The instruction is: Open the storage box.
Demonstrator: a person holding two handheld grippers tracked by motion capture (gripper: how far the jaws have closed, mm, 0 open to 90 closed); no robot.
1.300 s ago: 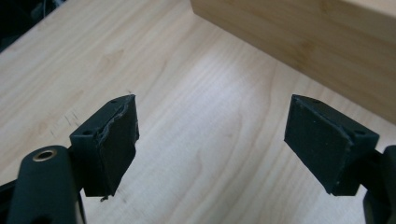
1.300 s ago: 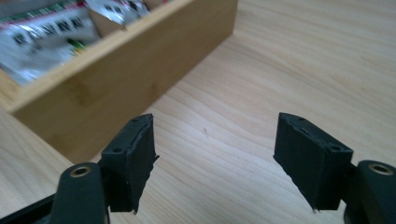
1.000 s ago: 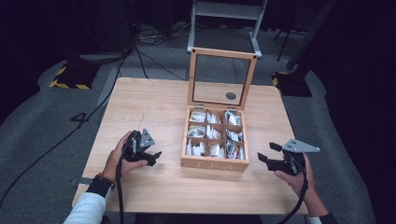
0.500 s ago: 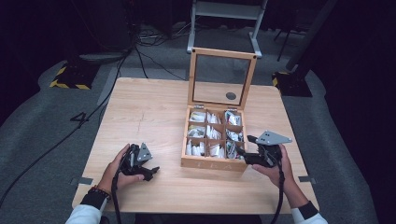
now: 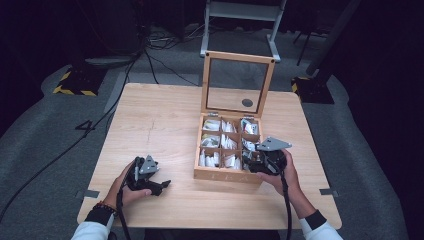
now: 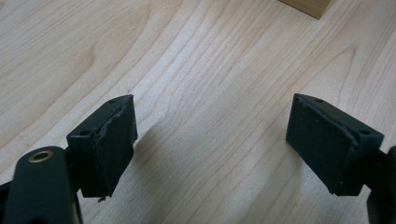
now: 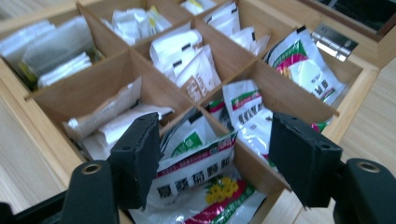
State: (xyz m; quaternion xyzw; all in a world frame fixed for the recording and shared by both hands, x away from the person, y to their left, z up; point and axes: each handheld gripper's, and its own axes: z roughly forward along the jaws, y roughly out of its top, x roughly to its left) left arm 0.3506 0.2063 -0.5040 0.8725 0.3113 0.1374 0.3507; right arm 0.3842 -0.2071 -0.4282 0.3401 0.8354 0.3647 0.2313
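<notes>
Right hand-held gripper (image 7: pixel 212 158) spread over sachet (image 7: pixel 196 182) at box's (image 5: pixel 227 175) 4 o'clock corner; light, crinkly, slippery — pinch top edge.

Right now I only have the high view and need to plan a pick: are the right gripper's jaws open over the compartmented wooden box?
Observer: Yes, the right gripper is open, jaws either side of a white sachet with green and red print and a yellow flower.
Operator: Is that sachet alone in its compartment?
Observer: No, another printed sachet stands behind it.
Operator: And the left gripper?
Observer: The left gripper is open above the bare light wooden table, holding nothing.
</notes>
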